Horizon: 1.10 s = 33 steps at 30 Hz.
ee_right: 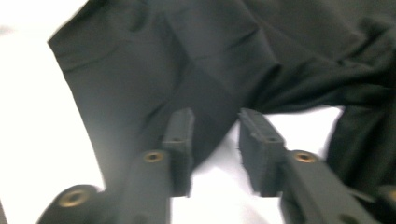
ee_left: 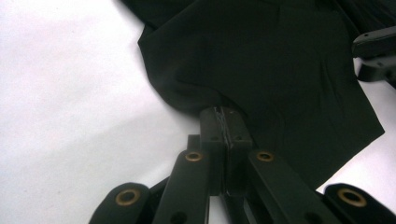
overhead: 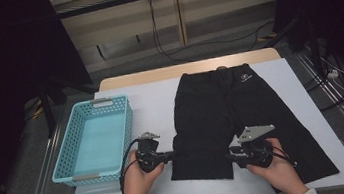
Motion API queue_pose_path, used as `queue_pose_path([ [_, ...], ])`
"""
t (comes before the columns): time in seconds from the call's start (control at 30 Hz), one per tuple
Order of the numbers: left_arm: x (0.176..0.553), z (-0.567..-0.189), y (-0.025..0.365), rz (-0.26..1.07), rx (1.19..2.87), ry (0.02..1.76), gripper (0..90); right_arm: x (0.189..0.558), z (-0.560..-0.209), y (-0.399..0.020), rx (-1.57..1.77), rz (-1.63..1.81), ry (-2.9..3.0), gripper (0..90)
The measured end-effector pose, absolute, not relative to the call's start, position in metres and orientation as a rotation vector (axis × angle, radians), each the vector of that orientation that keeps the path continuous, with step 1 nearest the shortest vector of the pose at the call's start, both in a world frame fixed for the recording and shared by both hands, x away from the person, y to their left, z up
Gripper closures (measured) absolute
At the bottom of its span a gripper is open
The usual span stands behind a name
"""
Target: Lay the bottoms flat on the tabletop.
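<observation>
The left gripper (overhead: 171, 153) is sitting low in the middle of the high view, and it is pinching the edge of the black shorts (overhead: 235, 114). In the left gripper view its jaws are pressed tight together with a bit of dark cloth (ee_left: 261, 70) bunching up between them. The right gripper (overhead: 232, 155) is sitting at the lower right of the high view, over the gap between the two legs of the shorts. In the right gripper view its jaws are standing apart and holding nothing, with the dark cloth (ee_right: 187, 70) lying just past them. The shorts are lying flat in the middle of the counter (overhead: 151, 105), with the waist at the top of the frame and the legs pointing to the bottom. The shorts are looking soft, thin and floppy, so they will probably be light and will sag and fold when lifted. A hem or a corner is likely the best place to grab, since a pinch there can hold the cloth well. A blue basket (overhead: 96, 140) with little holes is sitting at the left of the frame, and it is empty. The counter is white and smooth. Behind it, at the top of the frame, cables are lying on a grey floor (overhead: 214, 48), and the sides of the room are dark.
</observation>
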<state>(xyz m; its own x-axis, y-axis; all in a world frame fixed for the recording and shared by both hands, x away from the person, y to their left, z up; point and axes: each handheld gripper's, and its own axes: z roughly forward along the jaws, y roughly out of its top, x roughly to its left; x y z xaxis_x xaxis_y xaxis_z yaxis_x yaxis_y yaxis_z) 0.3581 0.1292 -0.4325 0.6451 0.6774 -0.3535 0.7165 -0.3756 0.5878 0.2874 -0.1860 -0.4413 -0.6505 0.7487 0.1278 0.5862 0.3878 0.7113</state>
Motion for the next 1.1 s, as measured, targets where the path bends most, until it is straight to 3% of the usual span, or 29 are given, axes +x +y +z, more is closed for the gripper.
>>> queue_pose_path([
  [0.17,0.357,-0.433,0.129,-0.066,2.137,1.078,89.0,0.288,-0.450,-0.178,1.177,1.059,2.484,63.5],
  [0.3,0.357,-0.433,0.128,-0.076,2.141,1.073,89.0,0.287,-0.449,-0.177,1.169,1.061,2.512,82.1],
  [0.4,0.356,-0.430,0.129,-0.080,2.134,1.074,89.0,0.286,-0.449,-0.178,1.169,1.074,2.530,87.2],
  [0.87,0.349,-0.423,0.133,-0.113,2.138,1.064,89.0,0.275,-0.448,-0.183,1.168,1.112,2.577,87.2],
  [1.1,0.349,-0.420,0.139,-0.120,2.129,1.079,89.0,0.276,-0.447,-0.184,1.151,1.129,2.538,76.5],
])
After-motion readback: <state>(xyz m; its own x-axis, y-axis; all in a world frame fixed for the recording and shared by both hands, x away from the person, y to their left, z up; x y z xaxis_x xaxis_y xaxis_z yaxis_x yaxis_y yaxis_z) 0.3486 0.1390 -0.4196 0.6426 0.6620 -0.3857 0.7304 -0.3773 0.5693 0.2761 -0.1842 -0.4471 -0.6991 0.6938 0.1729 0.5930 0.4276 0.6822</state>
